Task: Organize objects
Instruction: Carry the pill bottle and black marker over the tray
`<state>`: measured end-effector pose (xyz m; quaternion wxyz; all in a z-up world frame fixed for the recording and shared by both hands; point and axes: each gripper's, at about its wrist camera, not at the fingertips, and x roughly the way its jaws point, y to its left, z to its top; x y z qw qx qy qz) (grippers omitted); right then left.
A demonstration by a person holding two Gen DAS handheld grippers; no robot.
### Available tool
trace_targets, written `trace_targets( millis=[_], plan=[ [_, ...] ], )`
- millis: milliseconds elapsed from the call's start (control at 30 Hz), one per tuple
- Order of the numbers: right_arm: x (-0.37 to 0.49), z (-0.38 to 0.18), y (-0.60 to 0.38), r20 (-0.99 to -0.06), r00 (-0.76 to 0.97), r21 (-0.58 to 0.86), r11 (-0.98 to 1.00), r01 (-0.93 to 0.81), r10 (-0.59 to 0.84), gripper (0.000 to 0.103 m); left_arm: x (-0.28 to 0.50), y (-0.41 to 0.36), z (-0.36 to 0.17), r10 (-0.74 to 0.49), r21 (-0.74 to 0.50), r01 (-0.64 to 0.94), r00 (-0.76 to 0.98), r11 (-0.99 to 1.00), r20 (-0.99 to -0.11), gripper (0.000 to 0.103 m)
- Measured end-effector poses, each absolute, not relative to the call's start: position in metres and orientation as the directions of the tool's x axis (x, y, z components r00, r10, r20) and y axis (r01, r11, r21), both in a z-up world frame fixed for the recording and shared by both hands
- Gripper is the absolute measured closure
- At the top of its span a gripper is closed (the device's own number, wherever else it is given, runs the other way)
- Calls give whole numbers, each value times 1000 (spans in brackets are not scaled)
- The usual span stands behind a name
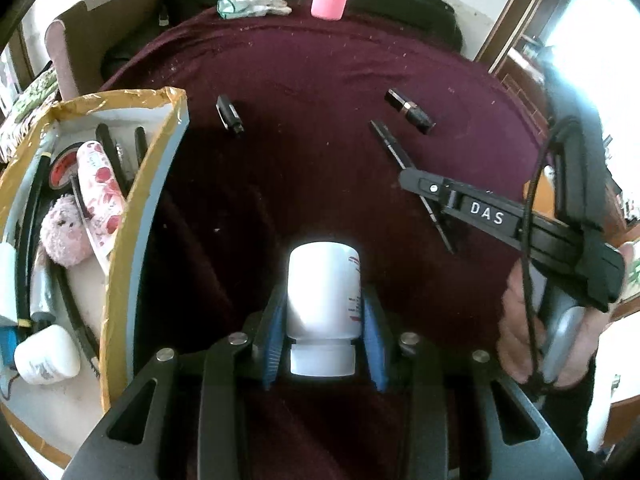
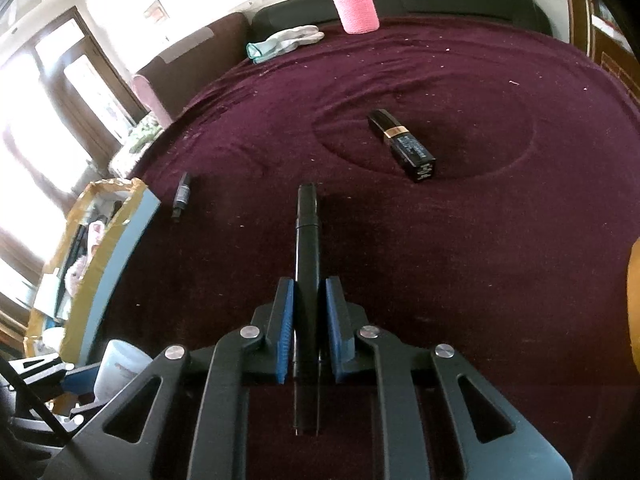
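My left gripper (image 1: 324, 300) is shut on a white plastic bottle (image 1: 320, 276), cap toward the camera, blue pads pressed on both its sides above the maroon cloth (image 1: 320, 80). The same bottle (image 2: 120, 364) shows low left in the right wrist view. My right gripper (image 2: 308, 292) is closed on a long black pen (image 2: 306, 240) that points away along the fingers. From the left wrist view, that gripper (image 1: 412, 180) reaches in from the right, held by a hand (image 1: 520, 320), with the pen (image 1: 390, 146) crossing under its tip.
An open cardboard box (image 1: 160, 184) at the left holds a floral tube, a pink plush, a white jar and cables. A black lipstick (image 2: 404, 144) and a small black marker (image 2: 181, 196) lie on the cloth. A pink bottle (image 2: 354, 0) and a glove (image 2: 284, 42) sit at the far edge.
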<state>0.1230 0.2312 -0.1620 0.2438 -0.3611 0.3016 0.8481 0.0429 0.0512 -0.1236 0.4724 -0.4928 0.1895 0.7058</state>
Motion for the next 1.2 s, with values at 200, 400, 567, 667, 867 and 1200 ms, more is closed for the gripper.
trace_targets(
  millis=[200, 400, 567, 667, 867, 1200],
  plan=[
    [125, -153, 223, -713, -671, 349, -727, -591, 203, 90, 33, 26, -105, 519, -228, -834, -81, -502, -851, 72],
    [121, -147, 210, -686, -698, 337, -761, -554, 204, 90, 9, -9, -82, 561, -264, -789, -120, -554, -819, 72],
    [118, -121, 175, -643, -740, 353, -780, -516, 198, 90, -28, -30, -79, 570, -278, -736, -176, -618, -802, 72],
    [104, -101, 144, -612, -778, 366, -820, -440, 144, 90, -45, -38, -79, 577, -297, -708, -190, -641, -794, 72],
    [60, -91, 108, -606, -795, 444, -835, -326, -12, 90, -72, -44, -83, 570, -298, -670, -228, -680, -789, 72],
    [-11, -115, 96, -656, -748, 450, -846, -286, -96, 90, -112, -48, -111, 544, -327, -620, -197, -714, -815, 72]
  ],
)
